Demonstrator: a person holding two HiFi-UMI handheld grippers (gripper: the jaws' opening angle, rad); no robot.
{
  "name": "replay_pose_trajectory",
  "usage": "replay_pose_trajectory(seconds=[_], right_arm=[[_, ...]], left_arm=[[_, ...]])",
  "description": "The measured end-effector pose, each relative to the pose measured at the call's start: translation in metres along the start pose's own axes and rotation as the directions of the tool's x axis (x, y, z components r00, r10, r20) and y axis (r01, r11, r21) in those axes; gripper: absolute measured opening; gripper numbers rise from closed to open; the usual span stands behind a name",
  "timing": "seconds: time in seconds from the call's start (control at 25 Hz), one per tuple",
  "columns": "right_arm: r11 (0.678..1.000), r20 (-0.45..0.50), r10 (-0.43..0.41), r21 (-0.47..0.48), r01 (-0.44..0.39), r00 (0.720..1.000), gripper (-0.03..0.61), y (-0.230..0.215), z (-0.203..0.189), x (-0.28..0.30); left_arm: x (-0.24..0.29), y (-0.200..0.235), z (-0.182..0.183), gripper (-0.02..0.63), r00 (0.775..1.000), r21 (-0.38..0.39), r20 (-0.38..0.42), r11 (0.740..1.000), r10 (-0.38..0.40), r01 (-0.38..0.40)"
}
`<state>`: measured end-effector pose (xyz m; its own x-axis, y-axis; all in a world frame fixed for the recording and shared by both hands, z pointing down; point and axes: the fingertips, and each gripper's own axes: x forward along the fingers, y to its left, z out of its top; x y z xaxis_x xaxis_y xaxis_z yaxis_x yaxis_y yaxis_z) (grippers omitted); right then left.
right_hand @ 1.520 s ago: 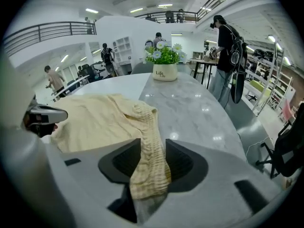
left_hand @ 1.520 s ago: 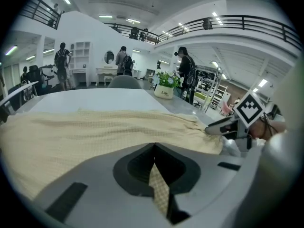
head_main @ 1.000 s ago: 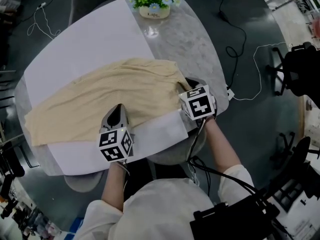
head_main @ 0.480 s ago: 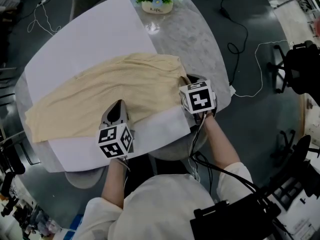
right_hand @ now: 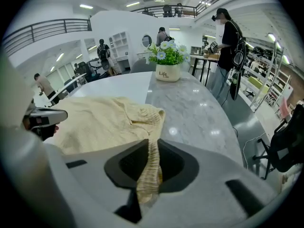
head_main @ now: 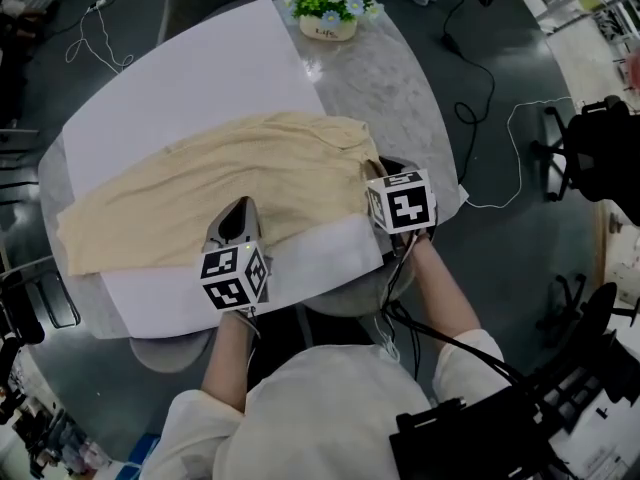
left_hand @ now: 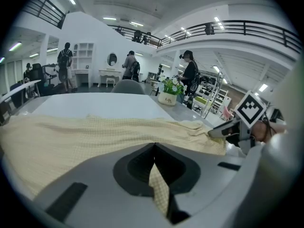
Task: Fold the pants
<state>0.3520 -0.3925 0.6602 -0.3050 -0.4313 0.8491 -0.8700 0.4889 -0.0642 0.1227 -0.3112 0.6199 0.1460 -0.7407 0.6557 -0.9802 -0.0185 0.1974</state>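
Flowerpot (head_main: 328,28) beyond pants (head_main: 200,203), black chair (head_main: 600,153) nearby

Pants (head_main: 220,183) — one; flowerpot (head_main: 328,30), one; white sheet (head_main: 190,78), one; left gripper (head_main: 238,206) and right gripper (head_main: 376,170), two.

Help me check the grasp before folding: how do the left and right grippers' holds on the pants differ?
The left gripper pinches the near edge of the pants about midway along; the right gripper pinches their right-end corner. The left gripper holds a thin, flat fold; the right gripper holds a thicker ribbed bunch, and its jaws have just been closing on it. Both are shut on the cloth.
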Motion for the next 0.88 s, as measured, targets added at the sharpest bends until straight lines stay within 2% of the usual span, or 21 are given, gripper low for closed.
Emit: replay_pose_trajectory(seconds=[0.52, 0.88], right_arm=[[0.999, 0.082, 0.035, 0.028, -0.037, 0.996, 0.049, 0.041, 0.031, -0.051], [0.997, 0.161, 0.071, 0.021, -0.075, 0.984, 0.049, 0.094, 0.069, -0.079]], left_arm=[[-0.046, 0.018, 0.016, 0.009, 0.999, -0.005, 0.041, 1.0, -0.007, 0.007], [-0.095, 0.054, 0.031, 0.009, 0.992, -0.025, 0.123, 0.999, 0.031, -0.028]])
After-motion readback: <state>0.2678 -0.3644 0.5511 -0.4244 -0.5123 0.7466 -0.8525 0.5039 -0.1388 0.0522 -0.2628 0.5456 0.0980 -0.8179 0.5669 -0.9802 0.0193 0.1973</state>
